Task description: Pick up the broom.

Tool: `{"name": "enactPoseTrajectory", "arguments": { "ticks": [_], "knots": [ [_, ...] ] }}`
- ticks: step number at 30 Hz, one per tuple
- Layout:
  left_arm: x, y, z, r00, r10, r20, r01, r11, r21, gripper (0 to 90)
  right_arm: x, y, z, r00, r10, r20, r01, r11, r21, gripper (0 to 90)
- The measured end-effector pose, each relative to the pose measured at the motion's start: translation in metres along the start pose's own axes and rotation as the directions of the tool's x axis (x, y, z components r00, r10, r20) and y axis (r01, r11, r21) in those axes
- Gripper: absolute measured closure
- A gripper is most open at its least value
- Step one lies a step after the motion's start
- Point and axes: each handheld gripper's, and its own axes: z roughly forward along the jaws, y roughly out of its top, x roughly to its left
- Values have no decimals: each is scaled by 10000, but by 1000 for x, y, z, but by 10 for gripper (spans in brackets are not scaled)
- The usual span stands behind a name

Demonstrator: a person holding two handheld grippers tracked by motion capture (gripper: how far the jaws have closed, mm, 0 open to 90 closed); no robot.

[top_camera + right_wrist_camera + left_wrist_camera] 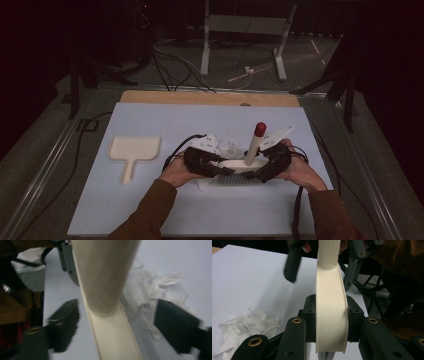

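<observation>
On the pale blue counter (150, 200), seen from the high view, a cream plastic brush with a long handle tipped dark red (248, 159) lies between the person's two hands, its white bristles pointing toward the person and its handle rising at a tilt. The left tongs (220, 169) grip its near-left end; the right tongs (260, 172) sit at its right end. A cream plastic dustpan (134, 150) lies well apart to the left, and a heap of torn white paper scraps (227, 147) sits just behind the brush.

In the left gripper view, the left tongs (331, 322) are clamped on the brush's cream back (331, 315), pads pressing both sides, with scraps (249, 325) at lower left.

In the right gripper view, the right tongs (122, 325) stand apart on either side of the brush's handle base (105, 290), touching nothing.
</observation>
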Motion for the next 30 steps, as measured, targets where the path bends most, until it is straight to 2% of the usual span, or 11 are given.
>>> {"name": "enactPoseTrajectory", "arguments": {
  "ticks": [3,4,8,10,11,16,21,24,25,28,30],
  "knots": [
    [0,0,1,10000,3,79,-2,10000,-99,700,0,-1,0,9981,-47,-614,36,9998,-184,439],
    [0,0,1,9999,-5,160,7,9999,-124,700,0,-1,0,9981,-47,-614,36,9998,-184,439],
    [1,-1,3,9992,-13,405,24,9996,-272,699,-1,-2,-1,9938,-52,-1108,7,9992,-403,530],
    [2,-1,3,9988,7,498,9,9995,-314,697,0,-3,-1,9908,-74,-1352,13,9990,-454,580],
    [2,-2,3,9987,10,519,10,9992,-397,691,0,-4,-2,9865,-124,-1635,42,9987,-506,638],
    [3,-2,2,9983,-91,577,129,9977,-658,665,2,-6,-3,9861,-278,-1639,165,9974,-699,667],
    [3,-1,0,9993,-352,118,361,9952,-914,605,5,-5,-3,9917,-366,-1235,254,9955,-910,670],
    [4,-1,-4,9973,-649,-337,608,9922,-1092,473,5,-5,-3,9922,-286,-1213,184,9963,-841,670],
    [4,-1,-5,9952,-756,-625,681,9911,-1141,352,4,-6,-2,9938,-227,-1089,139,9967,-804,670],
    [4,-4,-10,9876,-1030,-1188,877,9880,-1271,305,2,-7,-2,9956,-120,-935,44,9967,-809,670],
    [5,-6,-13,9779,-1174,-1732,950,9866,-1328,244,0,-8,-3,9968,70,-801,-140,9961,-872,670]
  ]
}}
